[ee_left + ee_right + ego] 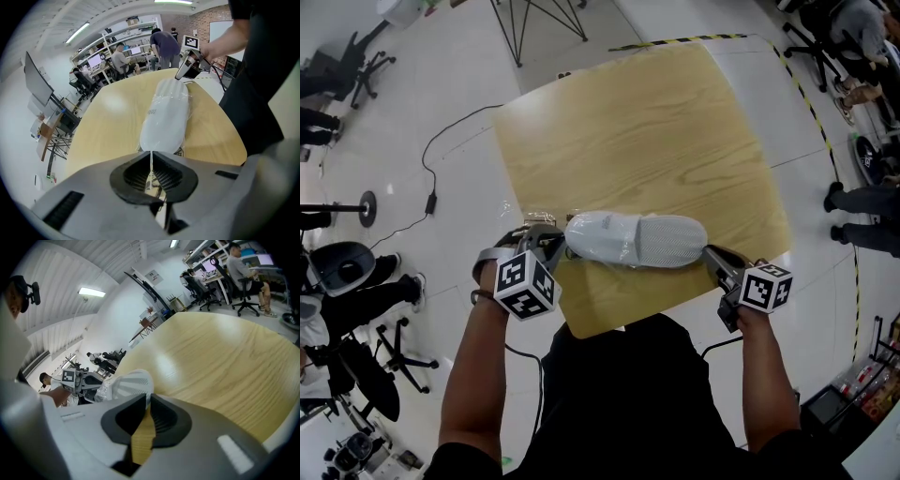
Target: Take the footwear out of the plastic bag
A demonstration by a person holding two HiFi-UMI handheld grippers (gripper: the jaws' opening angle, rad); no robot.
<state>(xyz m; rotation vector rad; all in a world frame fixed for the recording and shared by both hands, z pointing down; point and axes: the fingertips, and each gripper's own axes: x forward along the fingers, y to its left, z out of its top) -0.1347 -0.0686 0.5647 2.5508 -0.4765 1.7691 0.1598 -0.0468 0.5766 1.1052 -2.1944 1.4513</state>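
Footwear [633,239], a white slipper inside its clear plastic bag [165,112], lies crosswise on the wooden table [628,131], close to the edge nearest you and stretched between your two grippers. Your left gripper [151,174] has its jaws closed on a thin, drawn-out strip of the bag at one end. Your right gripper [146,405] pinches the opposite end, jaws nearly together on the film beside the slipper's striped end.

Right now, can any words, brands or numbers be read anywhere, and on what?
Nothing reads clearly.
Dark print on the plastic bag: too small to read.
Wall poster: blurred.
Left cube and right cube: square patterns, no letters.
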